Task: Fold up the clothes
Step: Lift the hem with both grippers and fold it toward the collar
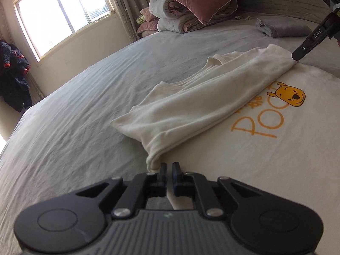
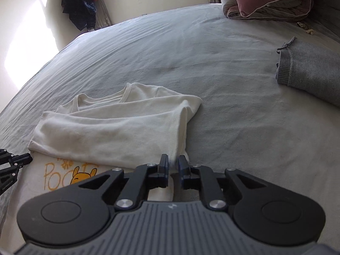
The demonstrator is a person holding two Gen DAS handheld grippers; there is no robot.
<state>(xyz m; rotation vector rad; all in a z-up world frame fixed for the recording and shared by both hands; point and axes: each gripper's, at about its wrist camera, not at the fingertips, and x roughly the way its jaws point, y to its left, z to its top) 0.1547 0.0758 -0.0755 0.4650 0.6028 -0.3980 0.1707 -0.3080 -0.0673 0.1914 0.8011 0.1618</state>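
I have the white T-shirt (image 2: pixel 110 127) spread on the grey bed (image 2: pixel 191 48), printed side up, with its collar end doubled over toward the bear print (image 1: pixel 291 96), so one fold lies across the chest. My left gripper (image 1: pixel 167 167) is nearly closed, pinching one corner of that folded edge; my right gripper (image 2: pixel 173 163) is likewise pinched on the other corner. I judge the shirt partly folded: the flap is not laid flat, and the lower body with the print lies open. A folded grey garment (image 2: pixel 312 74) sits well apart, near the stacked bedding (image 1: pixel 191 8).
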